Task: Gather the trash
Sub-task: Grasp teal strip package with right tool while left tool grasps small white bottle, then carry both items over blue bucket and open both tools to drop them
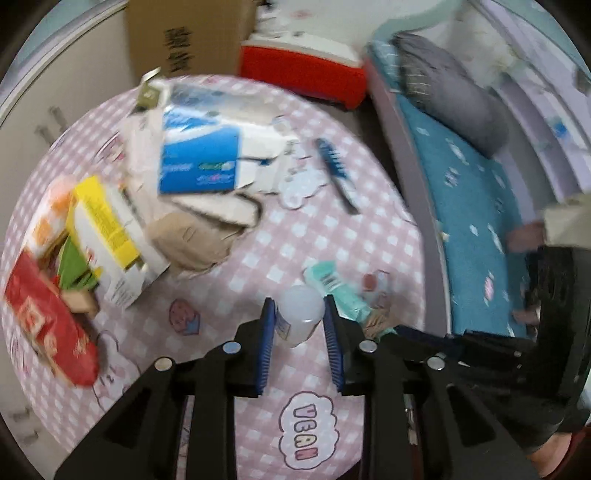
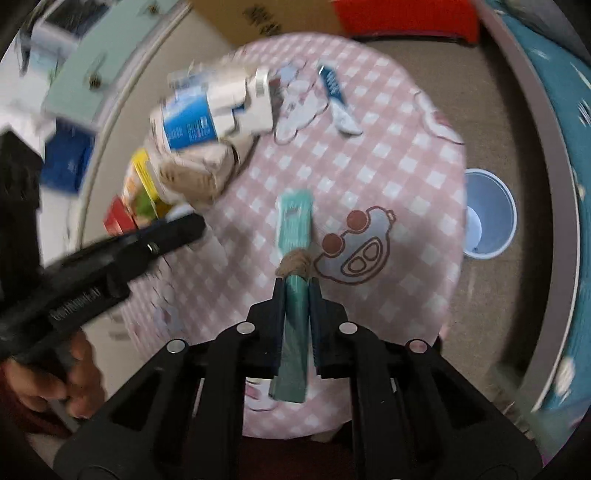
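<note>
My left gripper [image 1: 298,312] is shut on a small translucent white bottle [image 1: 299,314], held over the round pink checked table [image 1: 332,236]. My right gripper [image 2: 297,288] is shut on a teal wrapper tied with brown twine [image 2: 293,225], held above the table [image 2: 388,155]. The same teal wrapper [image 1: 334,286] shows just right of the left fingers. The left gripper's black body [image 2: 110,251] crosses the left of the right wrist view. Boxes and packets lie piled on the table's left: a blue and white carton [image 1: 199,158], a yellow and white box [image 1: 107,236], a red packet [image 1: 44,317].
A blue comb [image 1: 336,170] lies on the table's far side. A blue-rimmed plastic bin [image 2: 487,214] stands on the floor right of the table. A cardboard box [image 1: 188,33] and a red cooler [image 1: 303,70] stand behind. A bed with a teal sheet [image 1: 469,206] runs along the right.
</note>
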Tool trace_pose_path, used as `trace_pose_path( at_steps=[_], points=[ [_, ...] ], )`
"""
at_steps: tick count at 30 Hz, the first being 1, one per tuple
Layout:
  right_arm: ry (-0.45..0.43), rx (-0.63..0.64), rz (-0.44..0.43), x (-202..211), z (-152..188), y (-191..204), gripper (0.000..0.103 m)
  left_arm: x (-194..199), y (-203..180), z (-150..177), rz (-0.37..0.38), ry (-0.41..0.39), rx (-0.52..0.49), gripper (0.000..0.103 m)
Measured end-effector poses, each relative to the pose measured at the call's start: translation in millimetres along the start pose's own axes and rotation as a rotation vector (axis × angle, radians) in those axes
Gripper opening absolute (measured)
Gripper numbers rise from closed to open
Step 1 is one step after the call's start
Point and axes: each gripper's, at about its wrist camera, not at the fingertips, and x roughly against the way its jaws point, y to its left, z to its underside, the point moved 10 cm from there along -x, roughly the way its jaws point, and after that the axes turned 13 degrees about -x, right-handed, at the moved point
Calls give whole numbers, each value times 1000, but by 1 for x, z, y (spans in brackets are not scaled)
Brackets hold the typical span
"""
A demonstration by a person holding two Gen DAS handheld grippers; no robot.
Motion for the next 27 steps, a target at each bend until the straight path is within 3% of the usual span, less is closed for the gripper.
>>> trace_pose_path(
  at_steps=[5, 6, 8, 10, 12, 14, 19, 27],
  points=[
    [89, 126, 55, -23, 2, -3, 16, -8, 12, 18, -64, 36, 122, 25],
    [95, 147, 61, -26, 0, -3, 19, -10, 14, 21, -69, 40, 145, 25],
    [91, 182, 64, -30, -6, 0, 39, -15, 15, 25, -80, 54, 189, 25],
    [75, 229, 77, -33, -11, 5, 44, -14, 16, 28, -90, 58, 196, 25],
    [63, 269, 90, -37, -15, 10, 42, -12, 17, 29, -99, 64, 194, 25],
    [56, 288, 112, -39, -17, 11, 21, -11, 16, 29, -104, 71, 184, 25],
    [82, 262, 43, -28, -17, 15, 19, -6, 4, 17, -96, 67, 148, 25],
    [-48, 156, -12, 61, -49, -32, 19, -6, -70, -41, -17, 1, 21, 25]
  ],
)
